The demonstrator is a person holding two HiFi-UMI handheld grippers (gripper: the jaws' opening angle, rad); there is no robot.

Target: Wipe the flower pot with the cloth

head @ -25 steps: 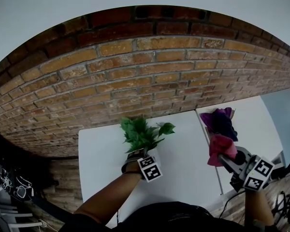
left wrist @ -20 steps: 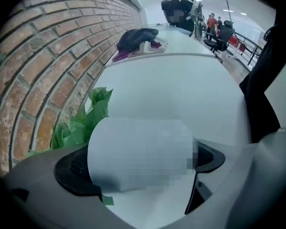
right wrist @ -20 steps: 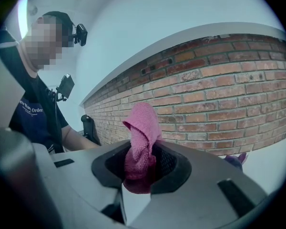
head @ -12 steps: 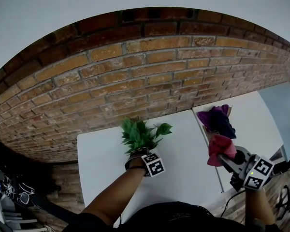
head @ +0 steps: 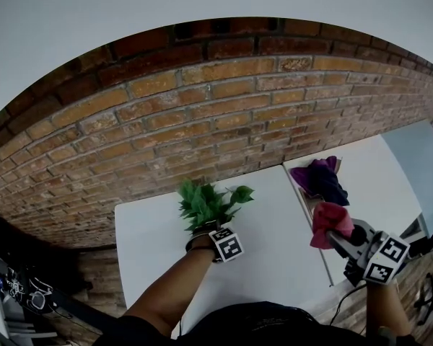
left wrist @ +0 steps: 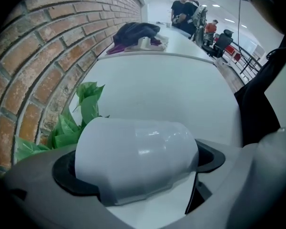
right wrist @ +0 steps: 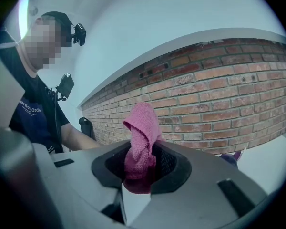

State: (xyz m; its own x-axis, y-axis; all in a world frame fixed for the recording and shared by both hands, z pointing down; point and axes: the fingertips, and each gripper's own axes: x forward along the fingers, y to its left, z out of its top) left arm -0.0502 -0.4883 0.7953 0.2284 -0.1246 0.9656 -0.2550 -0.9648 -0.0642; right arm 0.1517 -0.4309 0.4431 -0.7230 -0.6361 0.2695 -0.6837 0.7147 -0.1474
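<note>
A white flower pot point(left wrist: 136, 159) with a green leafy plant point(head: 208, 203) is clamped sideways between the jaws of my left gripper point(head: 206, 231), held over the white table point(head: 274, 244); the plant's leaves point(left wrist: 71, 123) point towards the brick wall. In the head view the pot itself is mostly hidden behind the gripper and its marker cube. My right gripper point(head: 339, 238) is shut on a pink cloth point(head: 329, 222) that stands bunched up from its jaws point(right wrist: 140, 144). It is held to the right of the pot, well apart from it.
A pile of dark purple and navy cloths point(head: 319, 181) lies on the neighbouring white table point(head: 390, 186) to the right. A brick wall point(head: 224, 114) runs along the back of both tables. People stand far off in the left gripper view.
The left gripper with the pot has shifted slightly. The right gripper and pink cloth stay almost where they were.
</note>
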